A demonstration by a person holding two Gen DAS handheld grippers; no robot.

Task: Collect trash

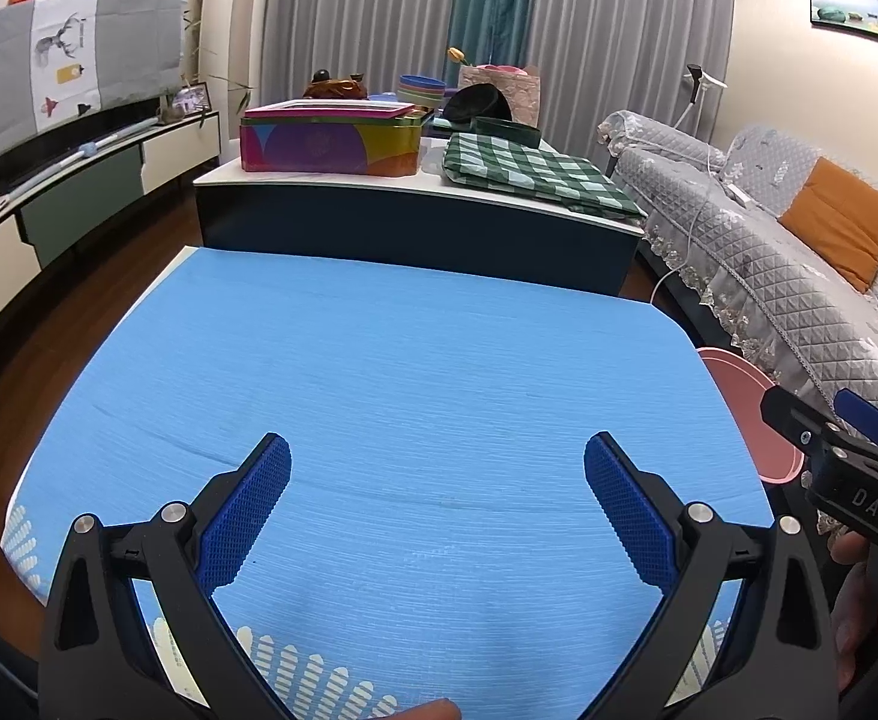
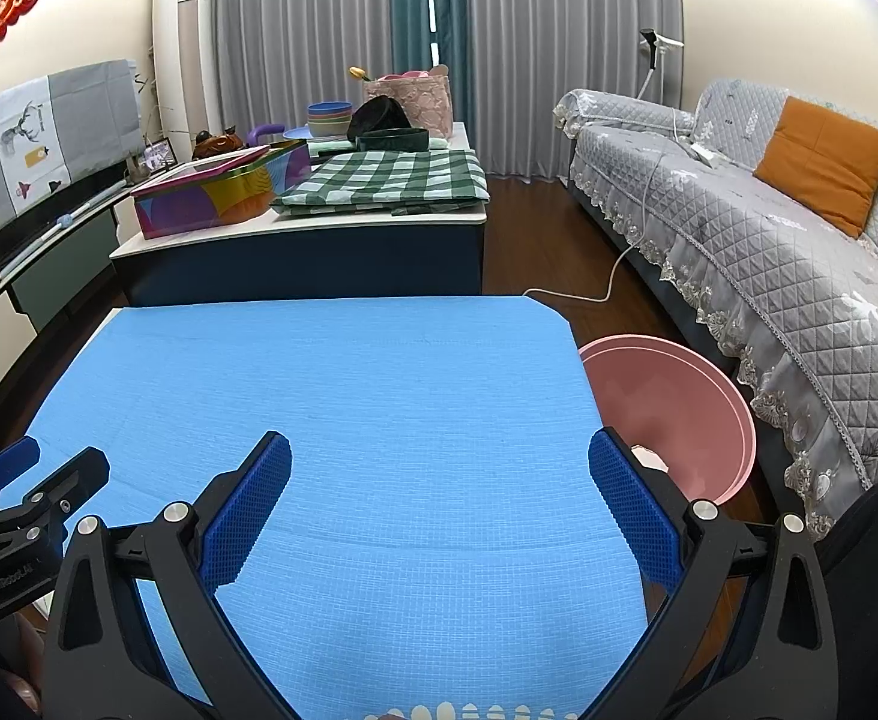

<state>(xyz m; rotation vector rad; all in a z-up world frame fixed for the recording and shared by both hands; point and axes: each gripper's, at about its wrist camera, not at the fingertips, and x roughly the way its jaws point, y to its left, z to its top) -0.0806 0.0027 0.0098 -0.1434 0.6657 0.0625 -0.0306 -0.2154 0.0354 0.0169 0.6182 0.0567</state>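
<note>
A blue mat (image 1: 408,390) covers the table in front of me; it also shows in the right wrist view (image 2: 348,396). No trash lies on the mat. A pink bin (image 2: 679,414) stands on the floor at the table's right edge, with a pale scrap (image 2: 649,457) inside it; its rim shows in the left wrist view (image 1: 739,372). My left gripper (image 1: 437,501) is open and empty above the mat. My right gripper (image 2: 440,501) is open and empty, its right finger by the bin. Each gripper shows at the other view's edge.
A coffee table (image 2: 318,228) behind the mat carries a colourful box (image 2: 222,192), a green checked cloth (image 2: 390,180) and bowls. A grey quilted sofa (image 2: 769,252) with orange cushions runs along the right. A white cable (image 2: 613,276) lies on the wood floor. A TV cabinet (image 1: 78,192) stands left.
</note>
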